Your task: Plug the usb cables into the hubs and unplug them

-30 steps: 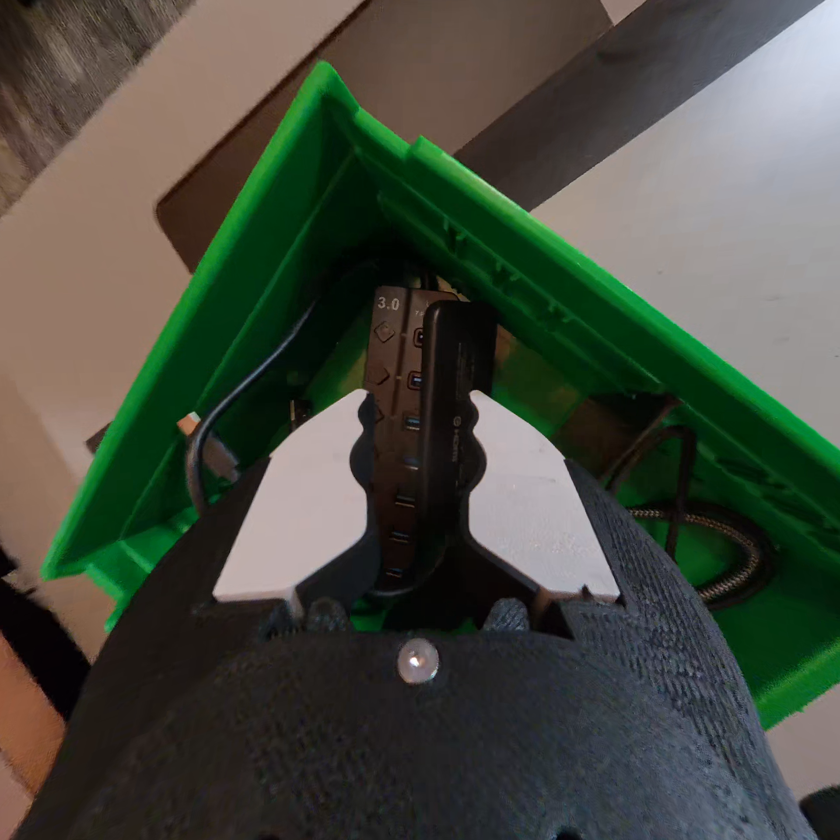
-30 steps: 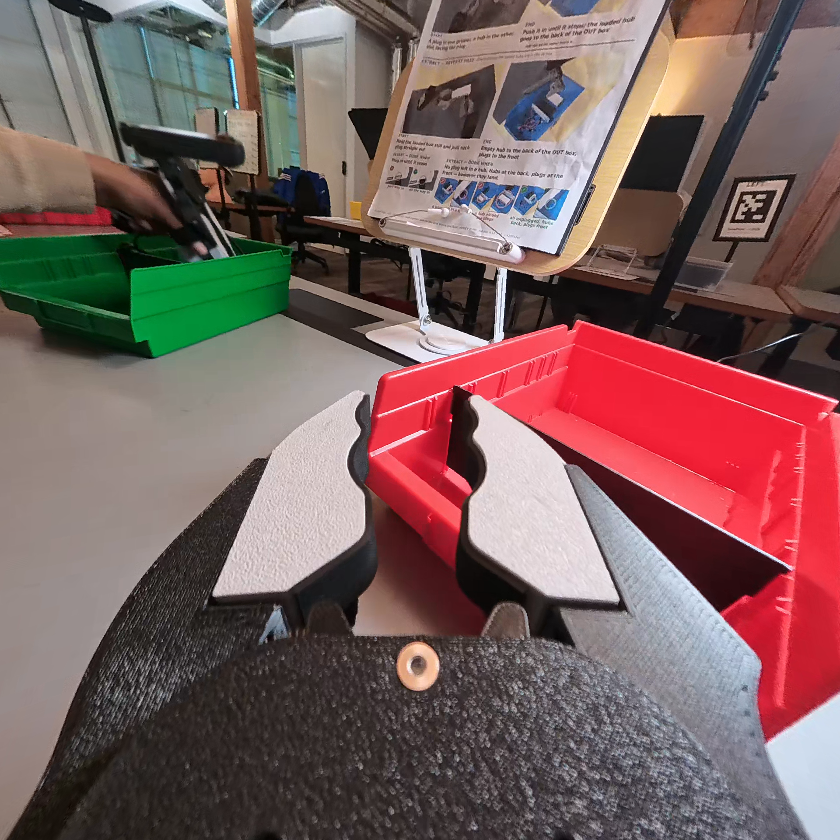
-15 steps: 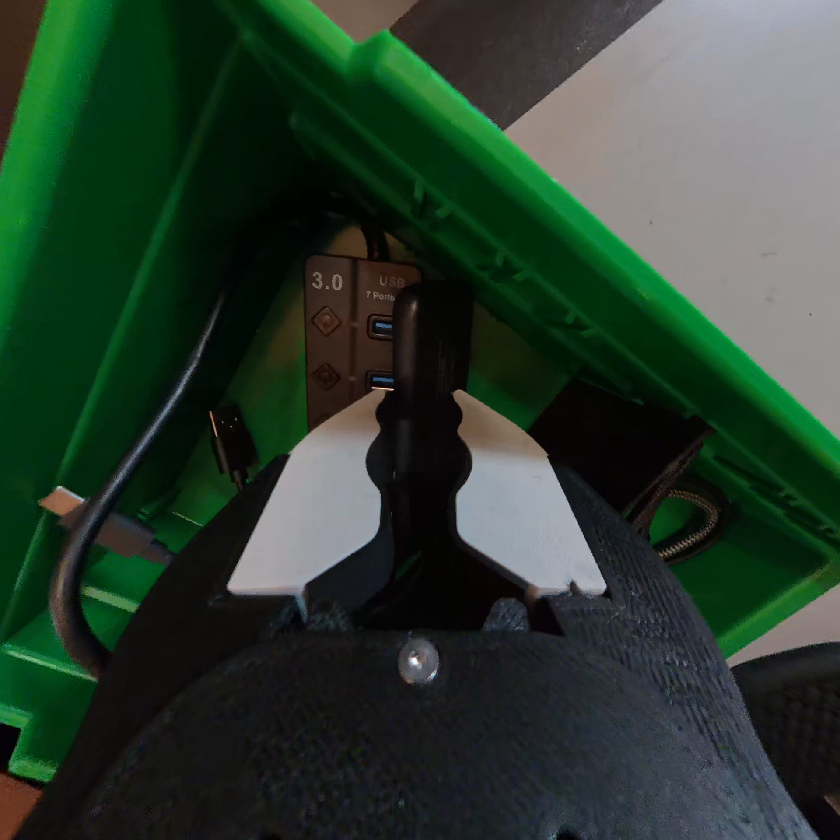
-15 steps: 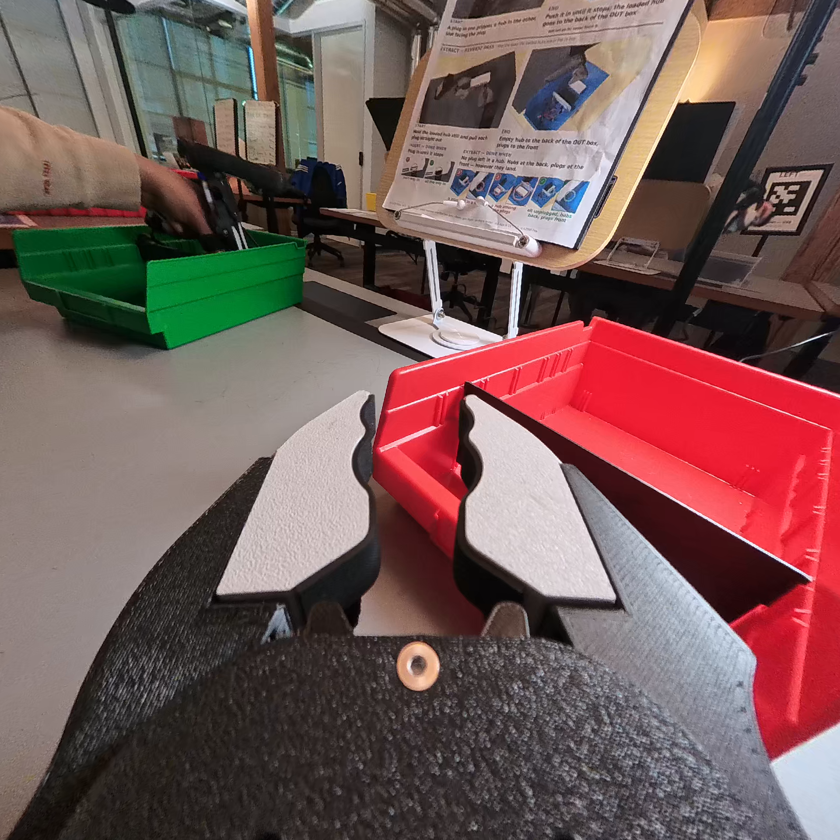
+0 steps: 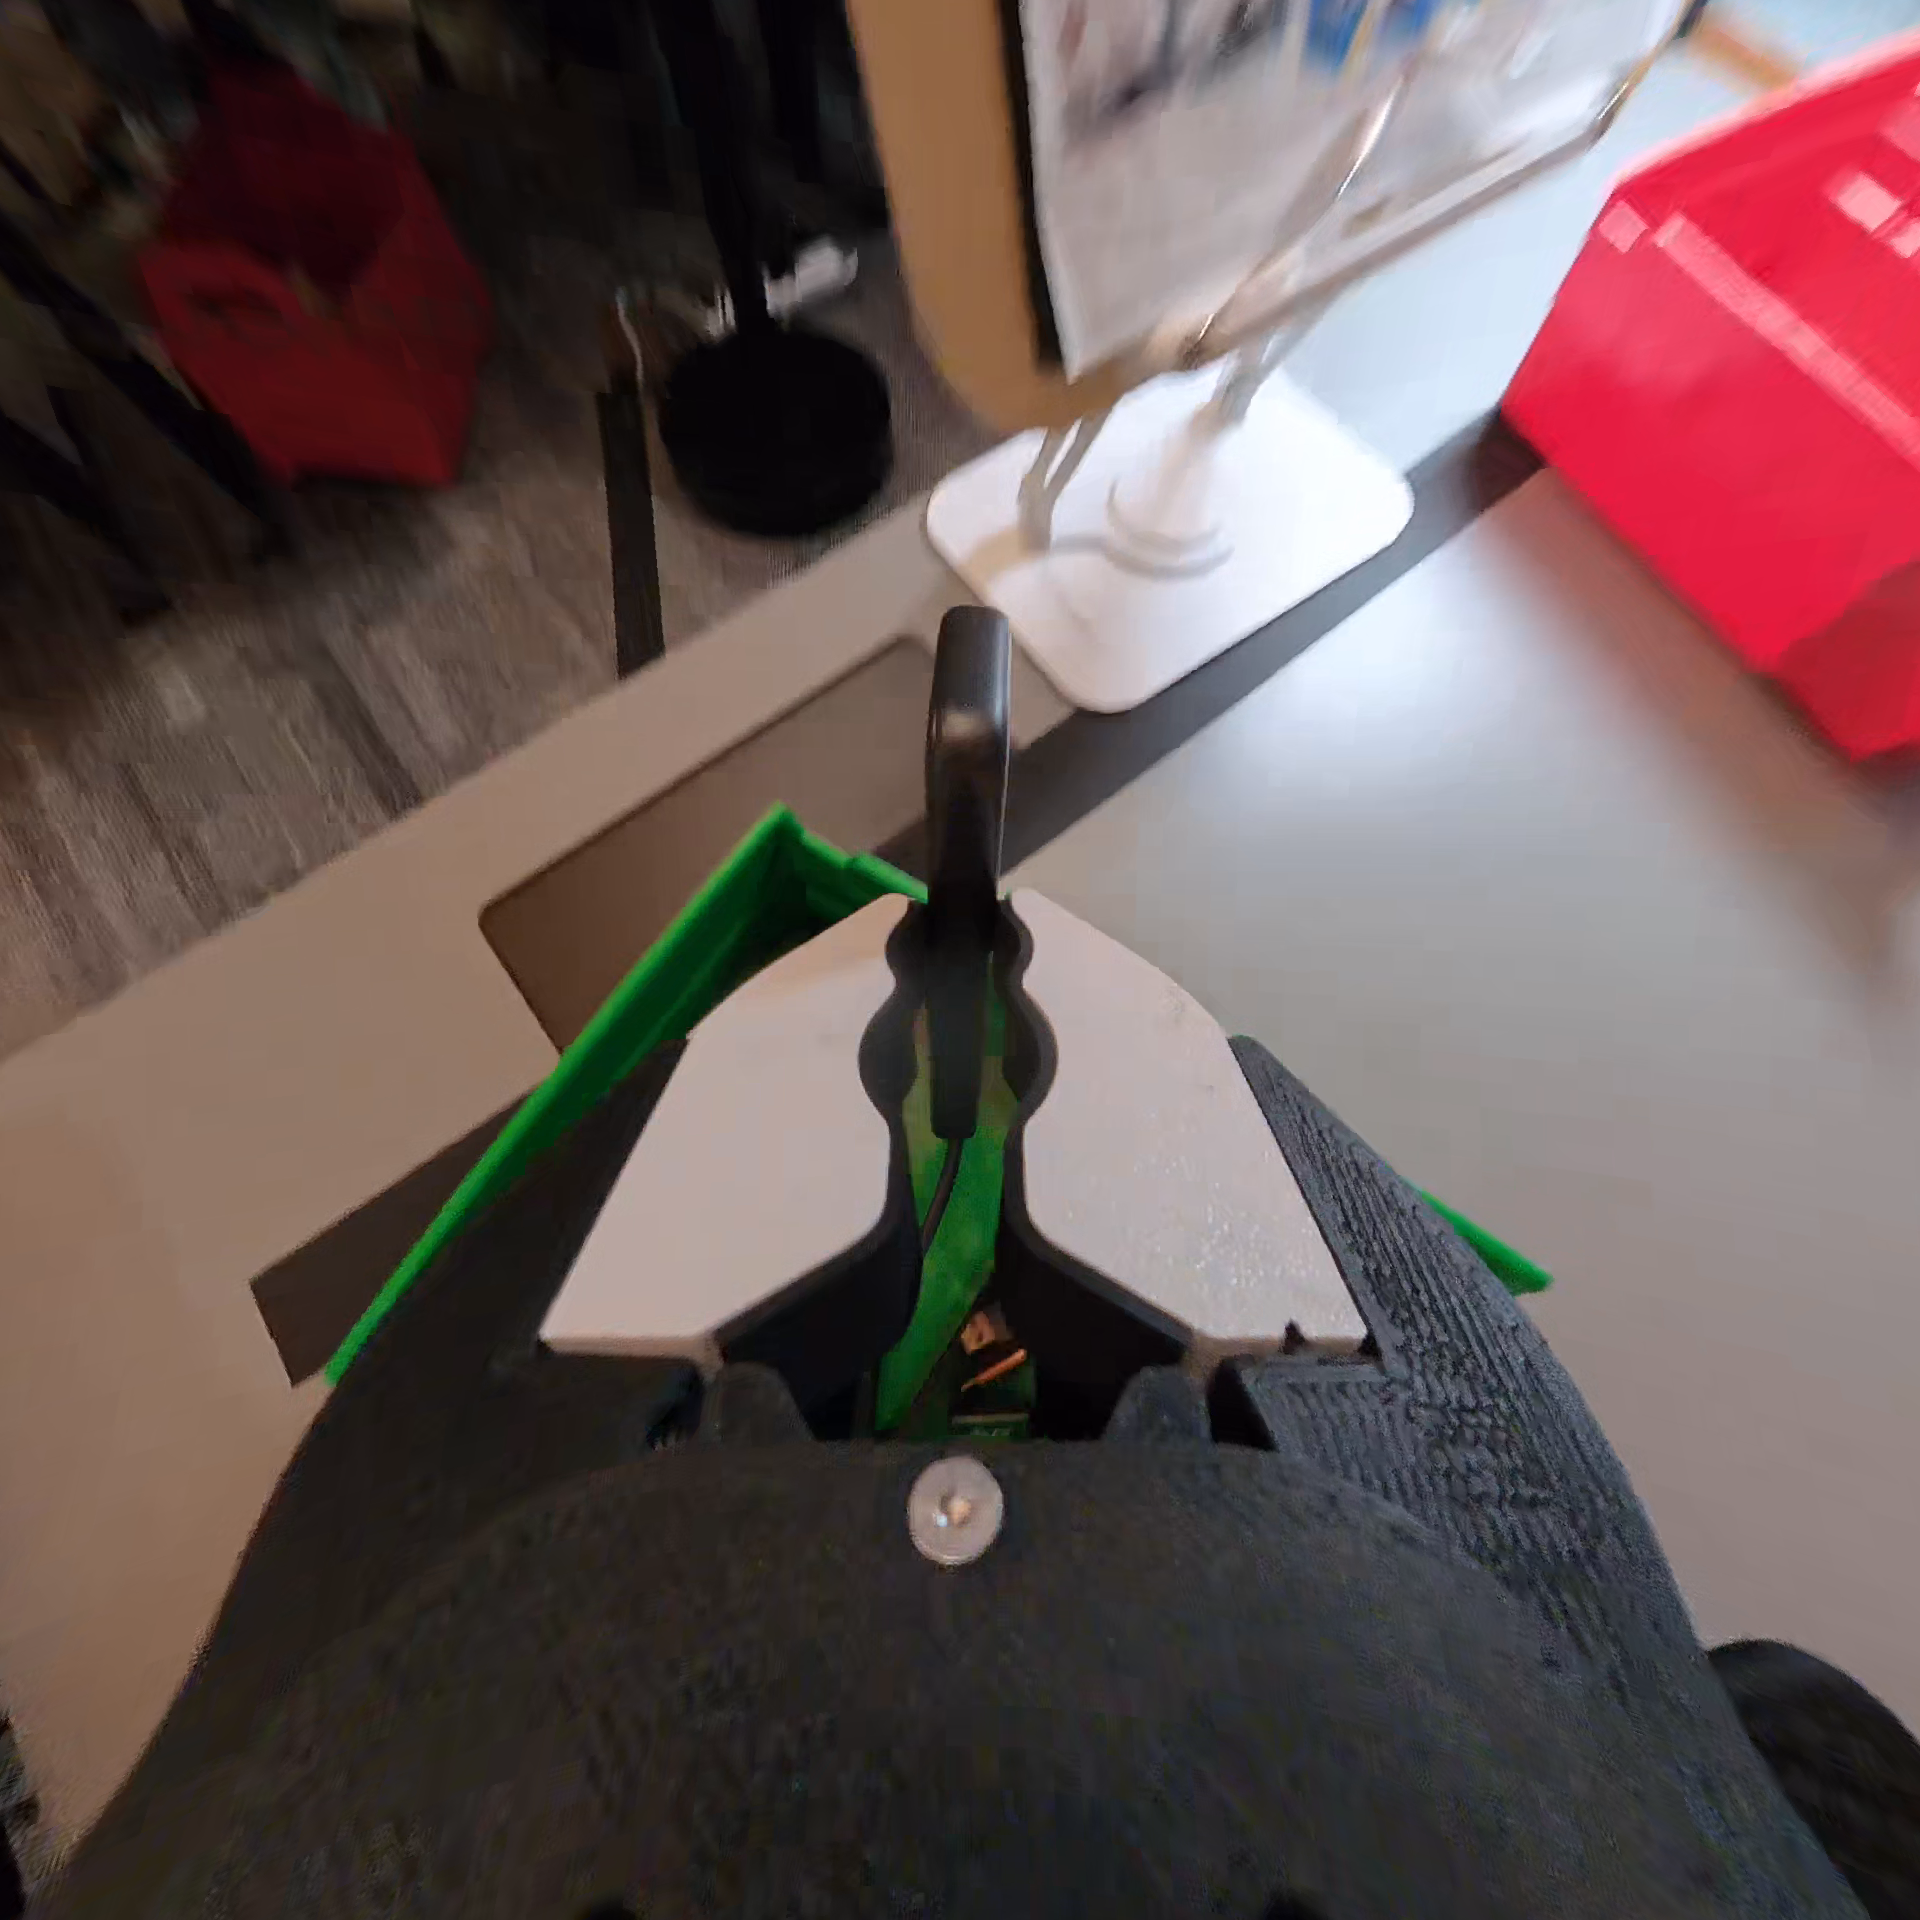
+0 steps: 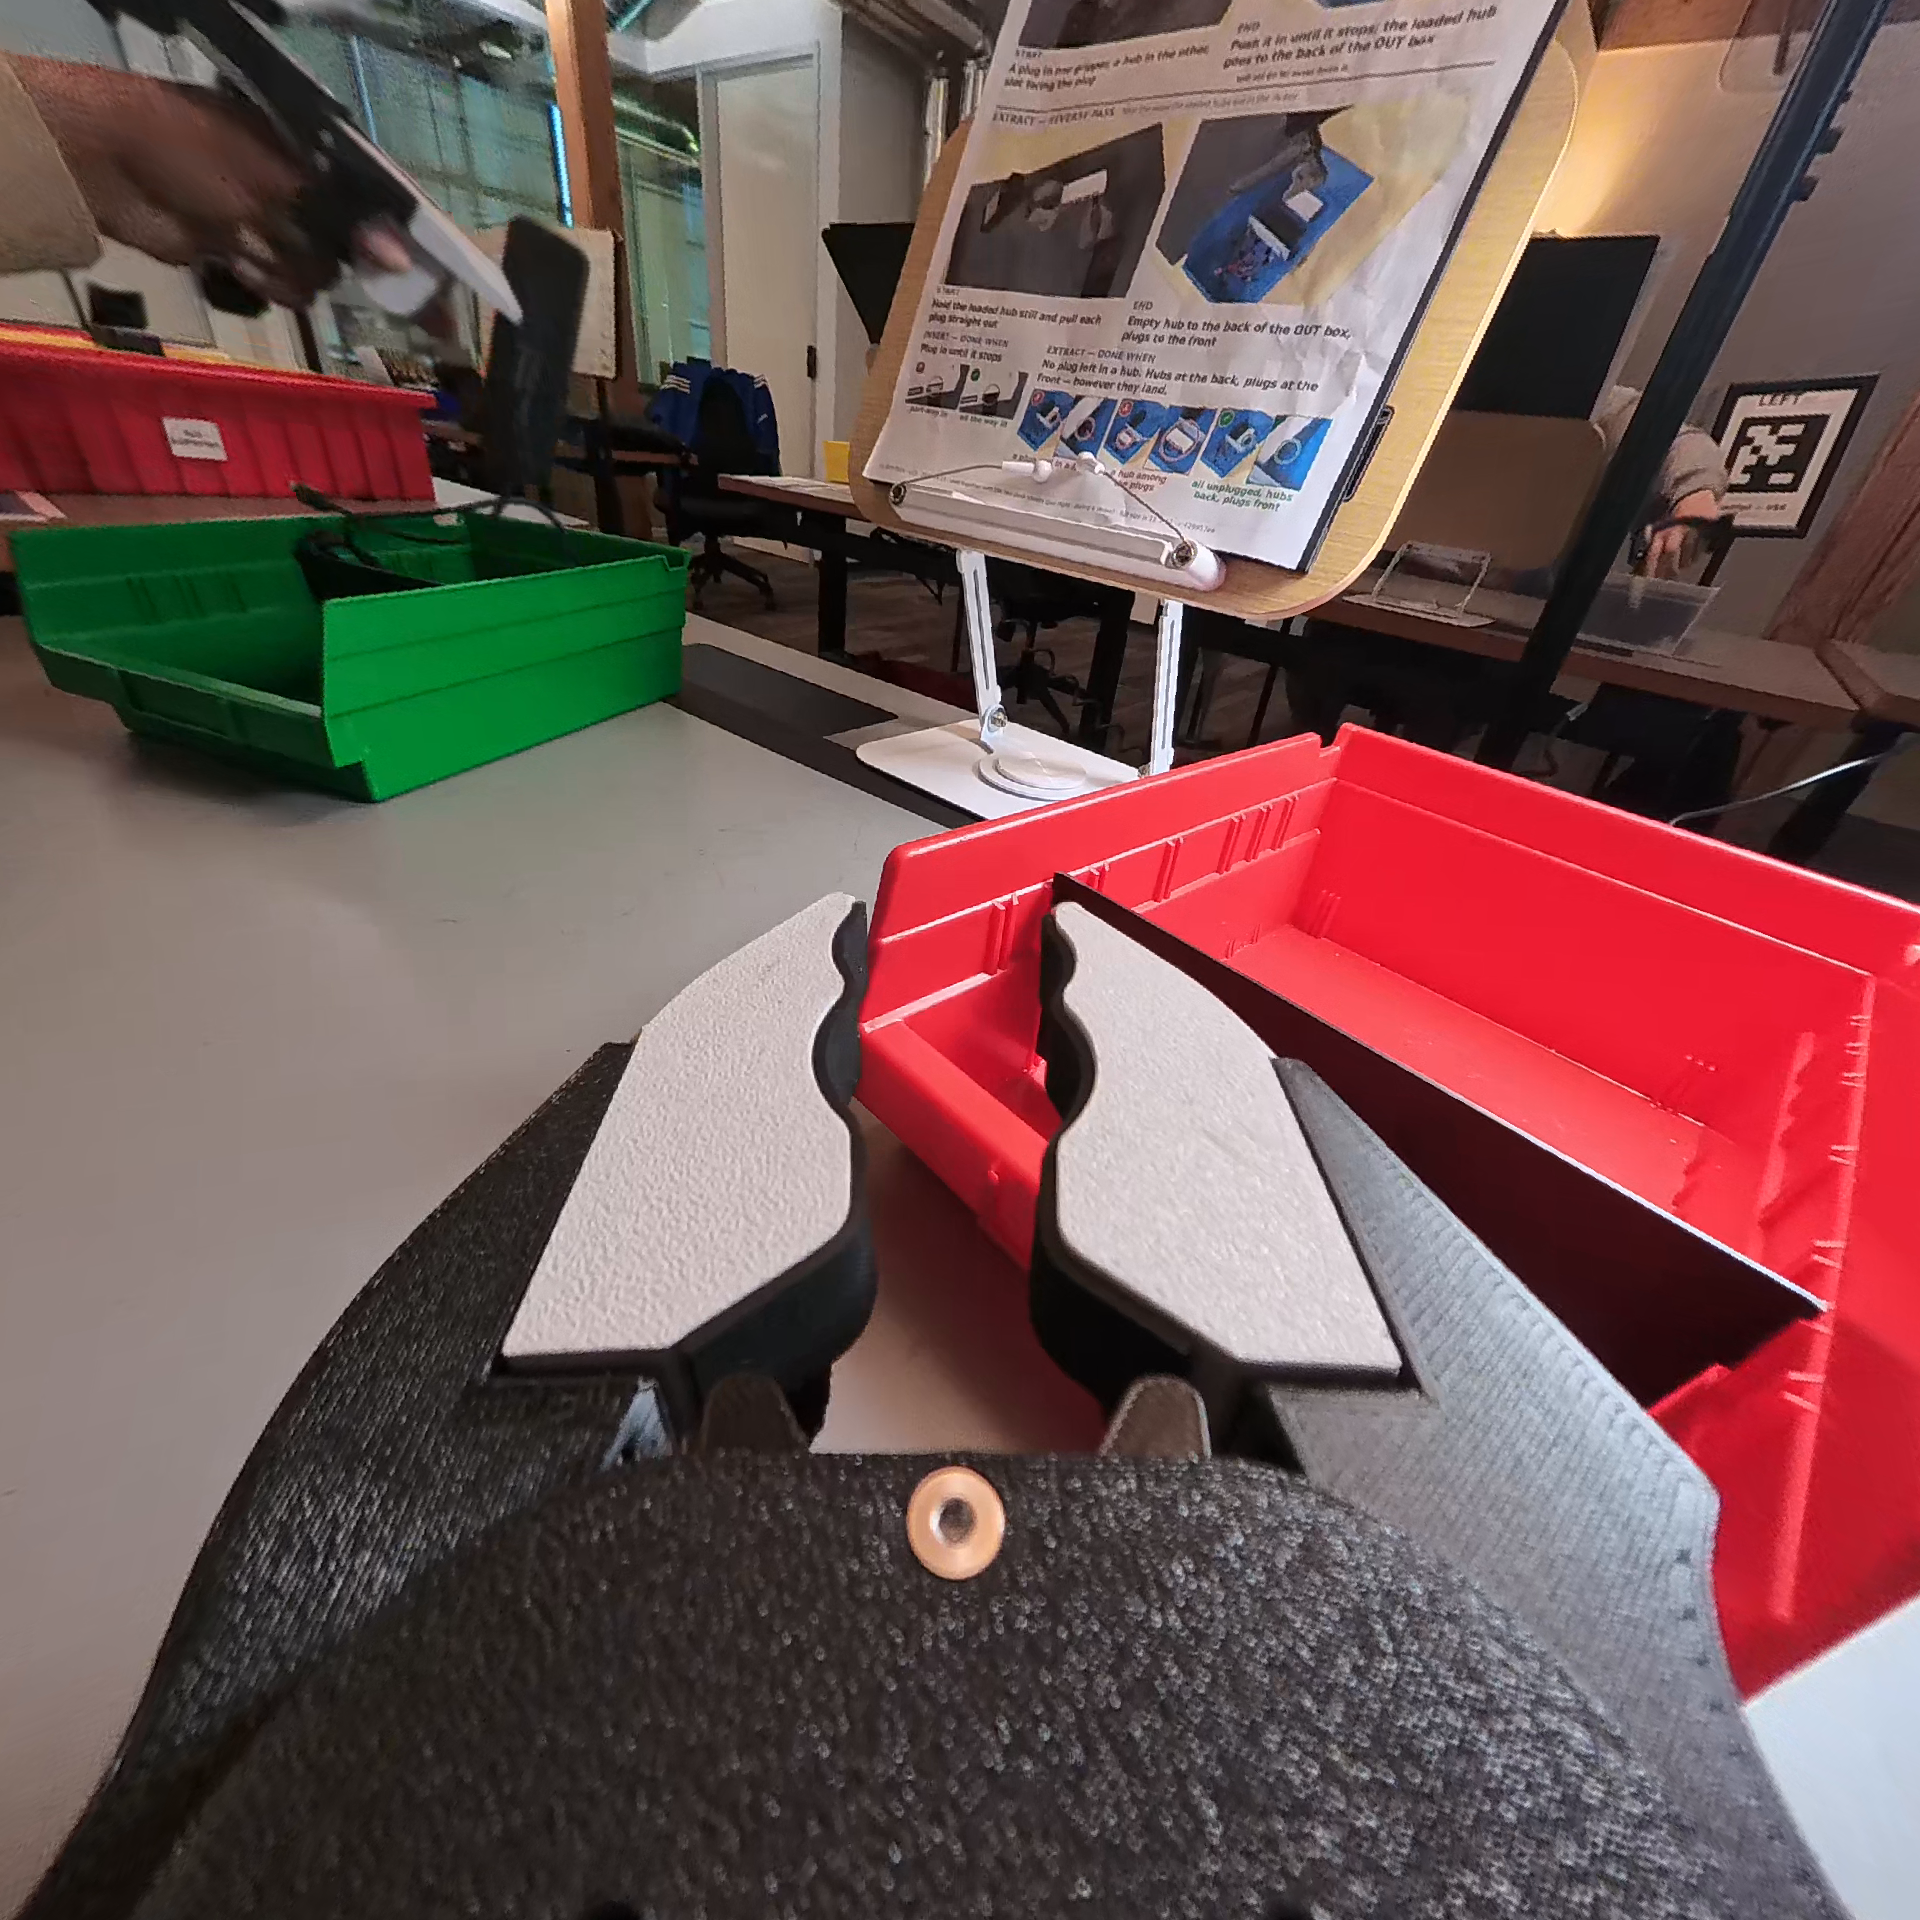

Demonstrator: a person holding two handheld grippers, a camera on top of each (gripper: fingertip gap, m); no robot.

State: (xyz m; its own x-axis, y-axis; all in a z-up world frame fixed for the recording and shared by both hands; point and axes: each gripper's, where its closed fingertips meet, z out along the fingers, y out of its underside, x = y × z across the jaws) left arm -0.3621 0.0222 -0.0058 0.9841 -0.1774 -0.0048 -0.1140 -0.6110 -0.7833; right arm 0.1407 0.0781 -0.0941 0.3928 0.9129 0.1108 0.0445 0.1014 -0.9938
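1. Printed instruction sheet (image 6: pixel 1195 260), white with photos and several blocks of black lettering plus a row of small captioned pictures. It is clipped to a wooden board (image 6: pixel 1340 587), ahead of and above the fingertips of the right gripper (image 6: pixel 951 925). Legible.
2. Small white label (image 6: pixel 194 438) with dark print on the far red bin (image 6: pixel 312 436), well left of those fingers. Too small to read.
3. Square black-and-white coded marker sign (image 6: pixel 1789 457), far right of the fingers, with a short caption line.
4. Black hub (image 5: pixel 971 748) clamped between the fingers of the left gripper (image 5: pixel 961 904). No marking readable.
5. The same sheet (image 5: pixel 1195 156) seen beyond the left fingers. Blurred, unreadable.
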